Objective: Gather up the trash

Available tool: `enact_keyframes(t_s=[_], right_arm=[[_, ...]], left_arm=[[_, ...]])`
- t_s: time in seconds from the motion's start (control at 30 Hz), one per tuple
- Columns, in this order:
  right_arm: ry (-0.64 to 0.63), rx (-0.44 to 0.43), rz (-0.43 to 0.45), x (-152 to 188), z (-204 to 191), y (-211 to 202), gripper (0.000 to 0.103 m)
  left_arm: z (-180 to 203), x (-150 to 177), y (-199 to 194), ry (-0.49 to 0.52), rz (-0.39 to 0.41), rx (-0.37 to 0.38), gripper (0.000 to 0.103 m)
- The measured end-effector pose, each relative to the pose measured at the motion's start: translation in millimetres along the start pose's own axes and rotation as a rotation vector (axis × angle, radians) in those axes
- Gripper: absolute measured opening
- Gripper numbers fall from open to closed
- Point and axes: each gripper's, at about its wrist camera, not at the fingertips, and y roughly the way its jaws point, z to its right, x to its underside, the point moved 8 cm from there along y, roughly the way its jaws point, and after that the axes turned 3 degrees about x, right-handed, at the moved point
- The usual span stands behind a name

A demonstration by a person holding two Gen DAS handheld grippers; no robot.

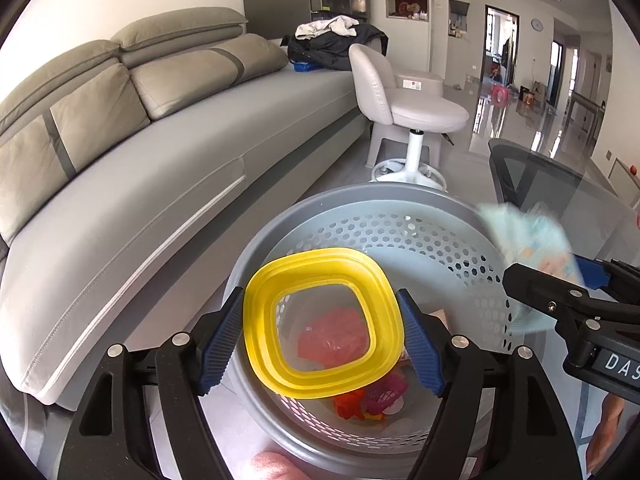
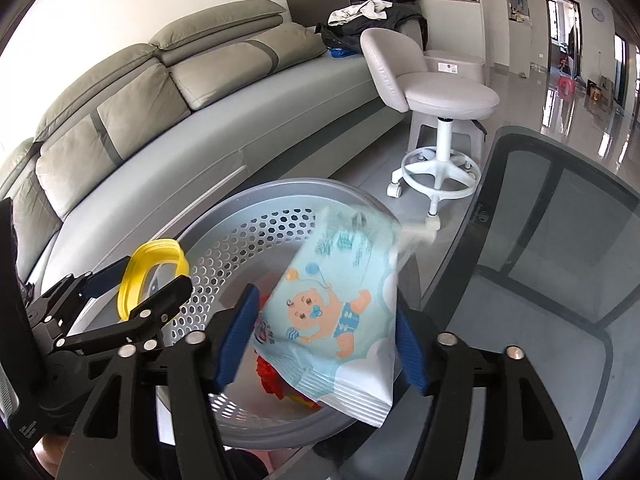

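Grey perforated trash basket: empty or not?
Not empty: the grey perforated basket holds red and orange scraps at its bottom.

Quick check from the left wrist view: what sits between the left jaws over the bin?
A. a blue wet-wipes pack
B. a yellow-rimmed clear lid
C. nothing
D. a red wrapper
B: the yellow-rimmed clear lid sits between the left gripper's blue pads, above the perforated grey bin.

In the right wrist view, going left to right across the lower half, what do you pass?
Left gripper → yellow lid → perforated grey bin → wipes packet → glass table.
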Motion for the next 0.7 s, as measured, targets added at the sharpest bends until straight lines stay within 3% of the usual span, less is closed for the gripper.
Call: enact_keyframes(t_s=[0.13, 0.7], right_arm=[[0.016, 0.007, 0.013, -1, 6, -4, 0.074], [0.055, 0.032, 0.052, 3, 14, -17, 0.074]], left_arm=[[-2, 0, -2, -0.008, 0.008, -0.007, 0.084], [-6, 0, -2, -0.017, 0.011, -0.010, 0.084]])
